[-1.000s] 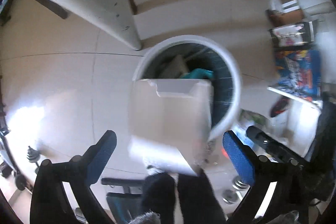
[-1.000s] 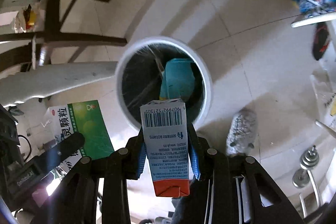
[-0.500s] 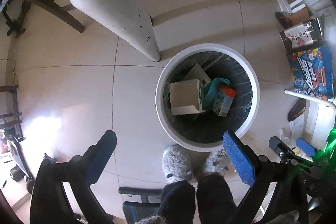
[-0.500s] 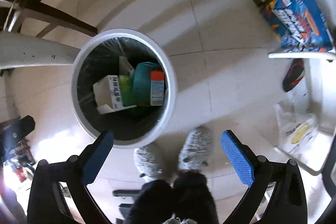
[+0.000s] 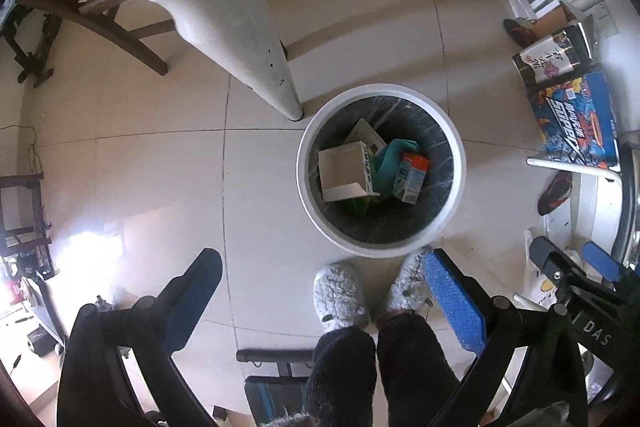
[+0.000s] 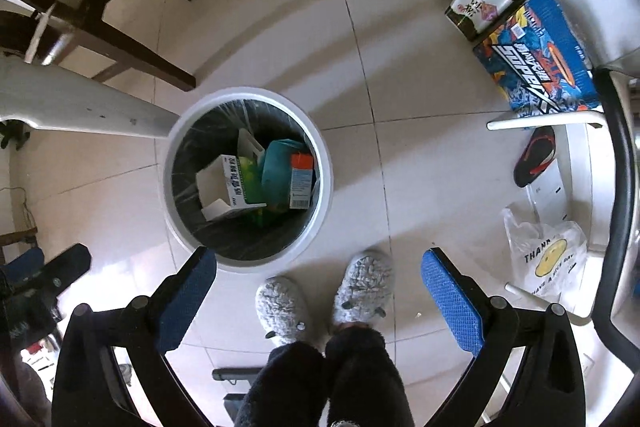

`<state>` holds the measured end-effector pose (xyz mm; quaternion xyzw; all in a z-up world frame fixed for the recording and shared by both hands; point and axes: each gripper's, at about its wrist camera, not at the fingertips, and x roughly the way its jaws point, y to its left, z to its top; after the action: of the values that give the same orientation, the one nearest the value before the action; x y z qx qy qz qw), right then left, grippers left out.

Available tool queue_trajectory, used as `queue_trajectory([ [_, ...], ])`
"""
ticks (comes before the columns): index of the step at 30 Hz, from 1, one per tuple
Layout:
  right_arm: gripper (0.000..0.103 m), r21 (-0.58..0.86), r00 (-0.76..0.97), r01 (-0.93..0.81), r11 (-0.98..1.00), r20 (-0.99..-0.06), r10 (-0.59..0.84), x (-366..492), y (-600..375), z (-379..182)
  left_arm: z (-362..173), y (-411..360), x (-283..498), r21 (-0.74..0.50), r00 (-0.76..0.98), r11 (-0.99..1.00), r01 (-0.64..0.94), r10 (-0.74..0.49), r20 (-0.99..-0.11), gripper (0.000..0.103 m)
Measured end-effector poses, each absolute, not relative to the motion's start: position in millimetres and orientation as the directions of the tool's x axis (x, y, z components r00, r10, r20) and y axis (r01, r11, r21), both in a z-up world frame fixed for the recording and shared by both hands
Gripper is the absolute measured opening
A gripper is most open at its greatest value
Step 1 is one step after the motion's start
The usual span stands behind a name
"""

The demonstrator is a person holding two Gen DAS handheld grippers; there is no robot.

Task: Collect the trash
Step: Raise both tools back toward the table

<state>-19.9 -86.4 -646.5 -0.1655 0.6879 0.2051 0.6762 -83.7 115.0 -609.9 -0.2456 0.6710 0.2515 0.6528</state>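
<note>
**Both grippers empty above the bin**

The left gripper (image 5: 320,291) and right gripper (image 6: 318,281) hang spread wide, holding nothing. The trash bin (image 6: 326,163) stands on the floor, holding a white carton (image 6: 224,187) and small milk box (image 6: 301,181): likely light, crushable card, best pinched across flat sides.

Two grey fluffy slippers (image 6: 362,287) are planted on the tiled floor (image 6: 420,163); a blue printed box (image 6: 536,55) and what seems a plastic bag (image 6: 546,259) are seen nearby.
</note>
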Motion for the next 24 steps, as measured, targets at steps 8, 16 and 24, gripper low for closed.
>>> queue_trajectory([
  [8,0.103,0.066,-0.020,-0.524,0.849,-0.998,0.065,-36,-107,-560,-531,93,-101,-0.015,0.006,0.762,-0.647,-0.015,-1.000,0.103],
  [16,0.103,0.098,0.003,-0.526,0.845,-0.993,0.117,-56,-125,-442,-434,76,-125,-0.030,0.046,0.780,-0.625,-0.002,-0.999,0.103],
  [24,0.103,0.175,0.000,-0.518,0.837,-0.979,0.205,-75,-132,-329,-342,78,-134,-0.063,0.125,0.769,-0.636,0.022,-0.992,0.103],
])
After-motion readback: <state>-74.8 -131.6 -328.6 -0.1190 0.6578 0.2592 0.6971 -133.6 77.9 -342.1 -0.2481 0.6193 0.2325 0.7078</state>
